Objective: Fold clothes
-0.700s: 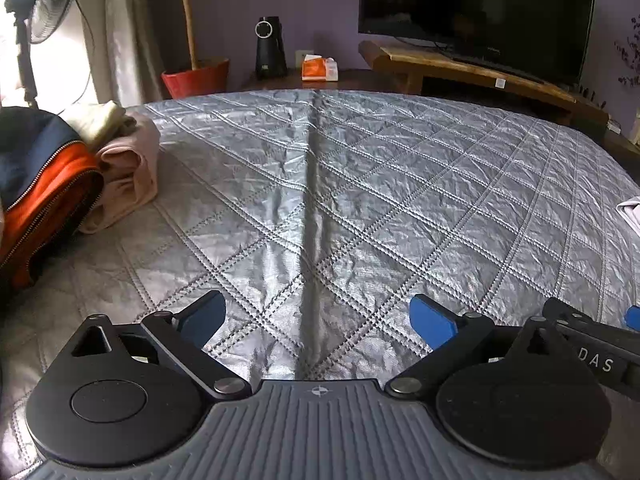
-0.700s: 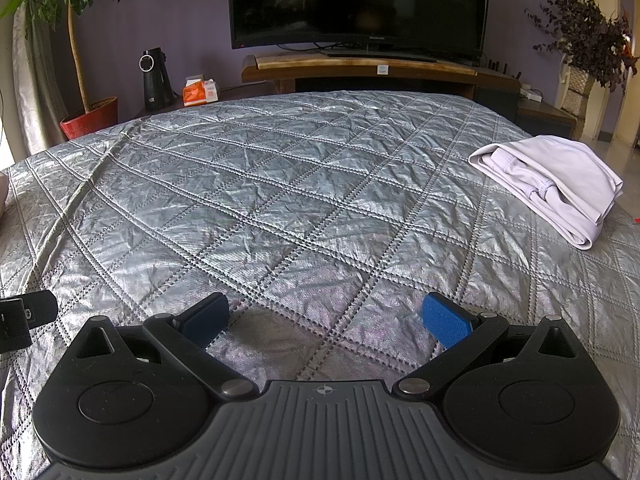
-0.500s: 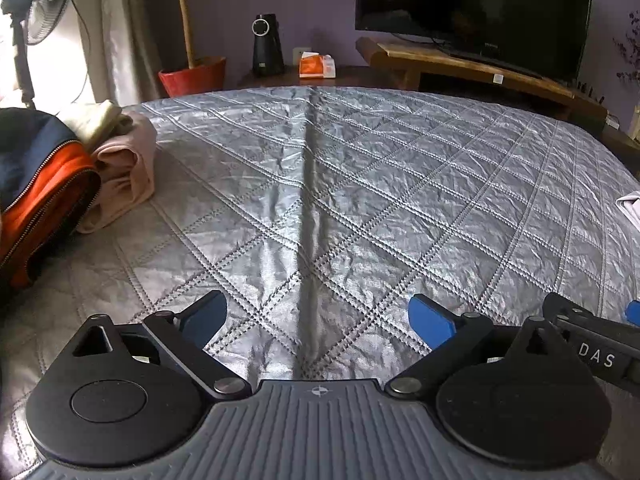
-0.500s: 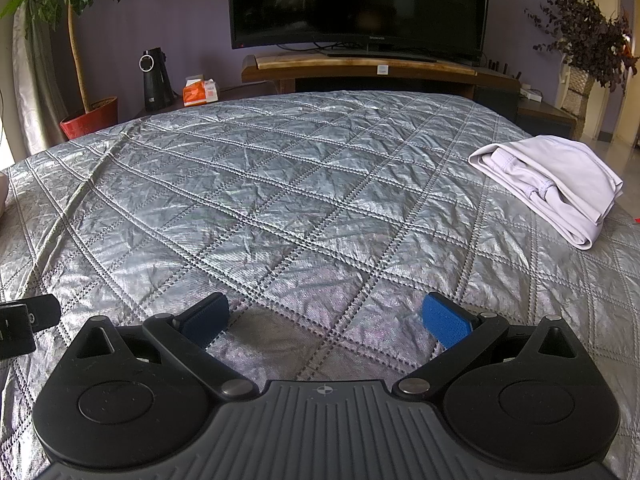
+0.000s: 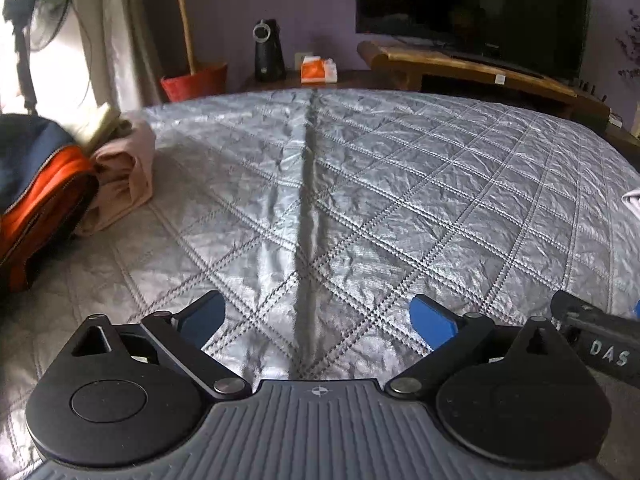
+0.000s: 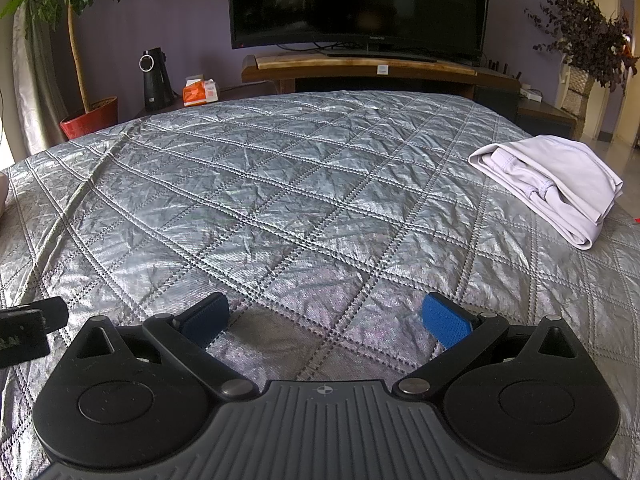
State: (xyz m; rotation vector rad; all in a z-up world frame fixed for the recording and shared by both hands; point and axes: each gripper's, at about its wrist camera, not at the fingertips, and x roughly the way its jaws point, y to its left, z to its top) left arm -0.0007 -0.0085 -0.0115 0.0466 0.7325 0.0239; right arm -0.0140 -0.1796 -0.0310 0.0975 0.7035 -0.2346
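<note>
A folded white garment (image 6: 556, 184) lies on the right side of the silver quilted bed (image 6: 280, 208). At the bed's left edge sits a heap of clothes: a navy and orange jacket (image 5: 36, 196), a pink garment (image 5: 124, 176) and a pale yellow one (image 5: 98, 126). My left gripper (image 5: 318, 322) hovers low over the bare quilt (image 5: 360, 208), open, nothing between its blue pads. My right gripper (image 6: 326, 320) is likewise open and empty over the quilt, well short of the white garment. Part of the right gripper shows at the left wrist view's right edge.
Beyond the bed's far edge stand a wooden TV stand (image 6: 360, 68) with a television (image 6: 360, 0), a black speaker (image 6: 156, 80), an orange tissue pack (image 6: 200, 92), a red plant pot (image 6: 90, 120) and a dried plant (image 6: 588, 36). A fan (image 5: 44, 4) stands far left.
The left wrist view has drifted slightly, so the clothes heap sits a little nearer the left edge. The right gripper has stayed still. Both stay open.
</note>
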